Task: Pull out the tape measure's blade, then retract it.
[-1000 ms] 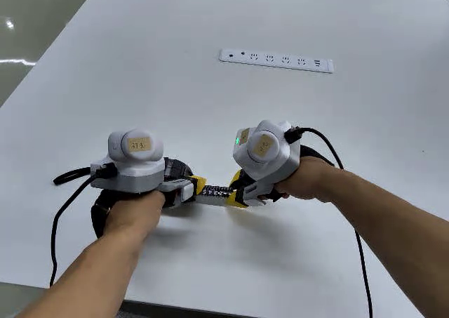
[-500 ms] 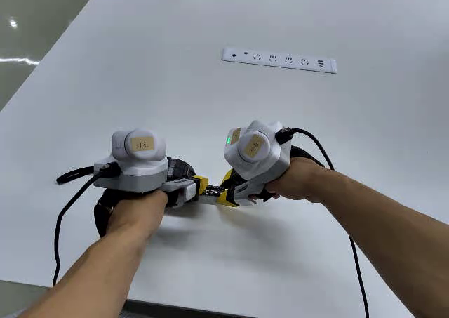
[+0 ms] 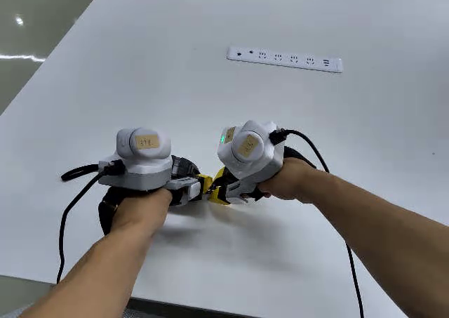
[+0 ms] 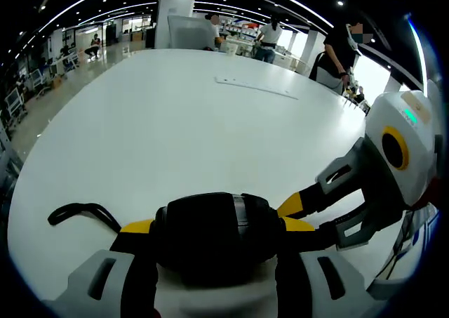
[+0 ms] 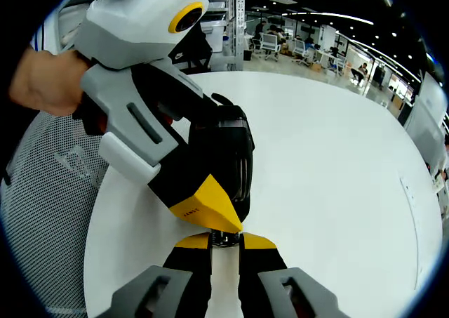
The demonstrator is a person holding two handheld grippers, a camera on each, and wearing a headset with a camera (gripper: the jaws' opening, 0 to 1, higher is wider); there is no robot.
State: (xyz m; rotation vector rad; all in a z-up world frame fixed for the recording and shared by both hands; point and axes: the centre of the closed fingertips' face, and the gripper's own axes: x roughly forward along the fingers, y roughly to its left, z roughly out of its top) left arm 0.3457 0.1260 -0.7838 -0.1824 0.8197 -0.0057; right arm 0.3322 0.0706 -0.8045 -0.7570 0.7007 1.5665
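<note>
My left gripper [image 3: 196, 186] is shut on the black tape measure case [image 3: 181, 169], held just above the white table [image 3: 210, 93]. In the left gripper view the case [image 4: 214, 237] sits between the yellow-tipped jaws of that gripper [image 4: 214, 220]. My right gripper [image 3: 219, 190] is right against it, tip to tip. In the right gripper view its jaws [image 5: 224, 242] are shut on the blade's end hook, with the case [image 5: 228, 156] just ahead. Almost no blade shows between the two grippers. The right gripper [image 4: 365, 191] enters the left gripper view from the right.
A white power strip [image 3: 284, 58] lies flat at the far side of the table, seen too as the strip [image 4: 256, 86]. A black cable [image 3: 77, 172] trails left of the left gripper. A mesh chair [image 5: 49, 213] stands by the table's near edge. People stand far behind.
The right gripper has moved left toward the left gripper, and the visible stretch of blade between them has shrunk to almost nothing. The left gripper has held its place.
</note>
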